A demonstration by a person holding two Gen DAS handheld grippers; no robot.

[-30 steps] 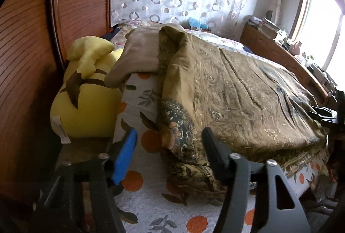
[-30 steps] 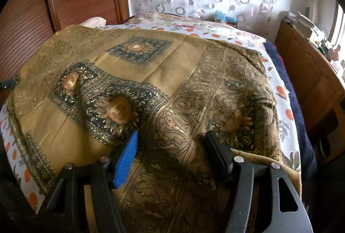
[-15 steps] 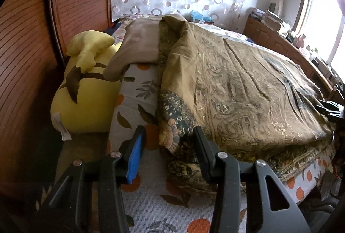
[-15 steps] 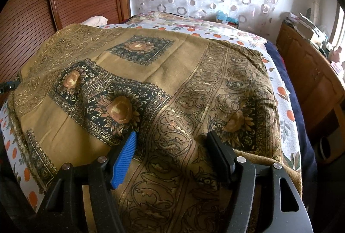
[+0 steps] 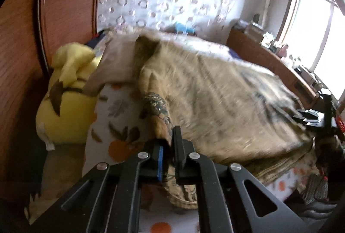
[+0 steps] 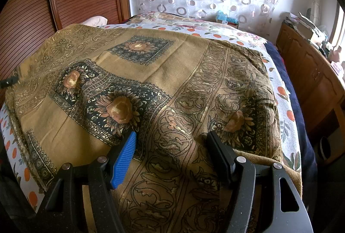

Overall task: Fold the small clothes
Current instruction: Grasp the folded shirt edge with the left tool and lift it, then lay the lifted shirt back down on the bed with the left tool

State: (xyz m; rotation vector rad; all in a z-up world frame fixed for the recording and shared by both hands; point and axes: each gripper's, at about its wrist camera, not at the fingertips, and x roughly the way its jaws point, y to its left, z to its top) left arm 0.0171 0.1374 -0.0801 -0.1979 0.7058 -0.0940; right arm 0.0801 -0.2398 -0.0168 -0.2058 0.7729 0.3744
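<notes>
Only the left claw (image 5: 169, 142) view shows a pinched cloth (image 5: 159, 125) corner.

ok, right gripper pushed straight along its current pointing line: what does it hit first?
Most likely the brown patterned cloth spread on the bed. The right gripper is open and angled down at it, with cloth filling the gap between the fingers; whether the tips already touch is unclear.

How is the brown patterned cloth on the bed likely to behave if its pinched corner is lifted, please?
Probably floppy: the brown patterned cloth drapes over the bed's bumps and bunches into a fold where the left tongs pinch it. Likely light, yet it may drag along the bedsheet.
</notes>
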